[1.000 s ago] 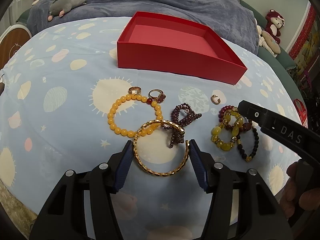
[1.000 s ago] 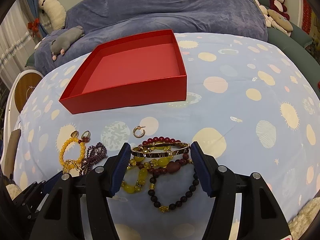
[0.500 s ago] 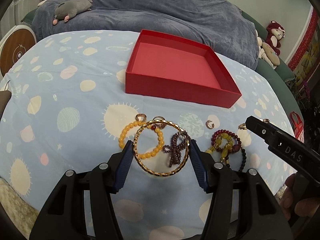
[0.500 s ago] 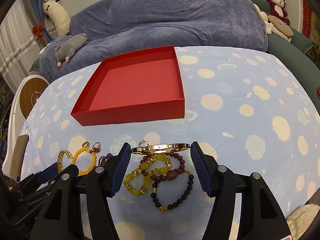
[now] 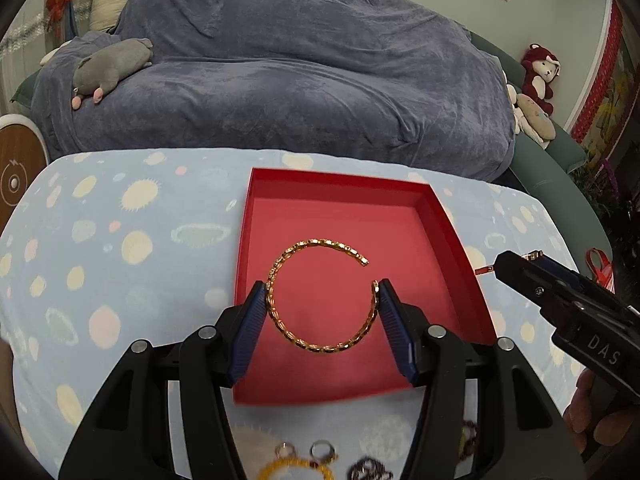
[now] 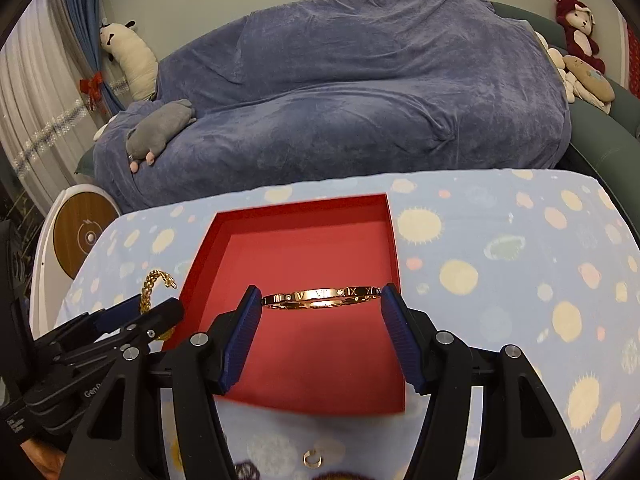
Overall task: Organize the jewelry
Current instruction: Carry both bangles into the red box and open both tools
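Observation:
My left gripper (image 5: 322,294) is shut on a gold chain-link open bangle (image 5: 298,340) and holds it above the red box (image 5: 456,236). My right gripper (image 6: 321,298) is shut on a rose-gold bangle with Roman numerals (image 6: 320,294), held edge-on over the same red box (image 6: 394,264). The right gripper also shows at the right of the left wrist view (image 5: 520,266). The left gripper shows at the lower left of the right wrist view (image 6: 160,312), with the gold bangle (image 6: 150,284) sticking up from it. The box is empty.
Rings (image 5: 322,450), a yellow bead bracelet (image 5: 288,470) and dark beads (image 5: 366,472) lie on the spotted blue cloth (image 5: 100,260) near me. A small hoop earring (image 6: 312,459) lies there too. A blue-covered sofa (image 5: 300,80) with plush toys stands behind the table.
Both grippers have lifted their bangles off the cloth and moved forward over the red box. The rest of the jewelry has dropped to the bottom edge of both views.

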Demonstrator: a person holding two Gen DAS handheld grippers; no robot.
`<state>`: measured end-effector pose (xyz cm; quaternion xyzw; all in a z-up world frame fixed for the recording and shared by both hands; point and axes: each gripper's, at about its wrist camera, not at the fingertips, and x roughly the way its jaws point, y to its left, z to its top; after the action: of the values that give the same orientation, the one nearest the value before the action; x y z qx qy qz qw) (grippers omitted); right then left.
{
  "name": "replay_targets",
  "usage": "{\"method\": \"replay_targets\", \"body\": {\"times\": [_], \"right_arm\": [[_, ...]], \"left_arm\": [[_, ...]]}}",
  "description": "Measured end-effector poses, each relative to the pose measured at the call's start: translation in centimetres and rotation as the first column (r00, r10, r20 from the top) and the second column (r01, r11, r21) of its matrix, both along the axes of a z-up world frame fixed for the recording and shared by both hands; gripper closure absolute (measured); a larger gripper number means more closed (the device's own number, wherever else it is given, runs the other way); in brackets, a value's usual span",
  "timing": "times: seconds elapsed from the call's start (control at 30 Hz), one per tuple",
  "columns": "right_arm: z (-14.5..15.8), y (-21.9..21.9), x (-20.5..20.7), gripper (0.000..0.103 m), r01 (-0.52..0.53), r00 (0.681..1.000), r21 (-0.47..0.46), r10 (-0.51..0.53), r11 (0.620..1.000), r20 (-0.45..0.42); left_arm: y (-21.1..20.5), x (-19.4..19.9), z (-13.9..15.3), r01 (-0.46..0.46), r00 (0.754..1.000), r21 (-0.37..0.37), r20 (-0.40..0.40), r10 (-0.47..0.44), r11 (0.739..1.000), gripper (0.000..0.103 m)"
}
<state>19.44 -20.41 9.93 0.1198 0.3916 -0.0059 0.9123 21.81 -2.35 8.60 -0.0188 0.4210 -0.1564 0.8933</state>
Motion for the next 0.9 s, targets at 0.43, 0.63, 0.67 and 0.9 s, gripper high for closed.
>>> {"method": "replay_targets", "body": {"times": [0.43,0.63,0.67,0.9], "right_arm": [[-4.7,-0.8,13.5,0.043,-0.010,1.000,-0.005,0.010,1.000,-0.027],[-8.3,-1.1,14.3,0.043,-0.016,0.990,-0.010,0.015,1.000,-0.142],[-8.5,-1.3,14.2,0.043,-0.014,0.989,-0.008,0.013,1.000,-0.150],[-8.0,-1.0,13.3,0.035,-0.019,0.990,-0.056,0.010,0.998,-0.144]], "left_arm": [[-4.5,12.7,-5.0,0.017,0.998,0.071,-0.068,-0.013,0.997,0.049],[-5.3,13.3,-7.6,0.052,0.993,0.133,-0.116,-0.037,0.990,0.049],[-5.3,13.4,-7.8,0.055,0.991,0.131,-0.126,-0.038,0.990,0.049],[-3.6,13.5,-7.6,-0.023,0.991,0.082,-0.129,0.034,0.996,0.037]]}}
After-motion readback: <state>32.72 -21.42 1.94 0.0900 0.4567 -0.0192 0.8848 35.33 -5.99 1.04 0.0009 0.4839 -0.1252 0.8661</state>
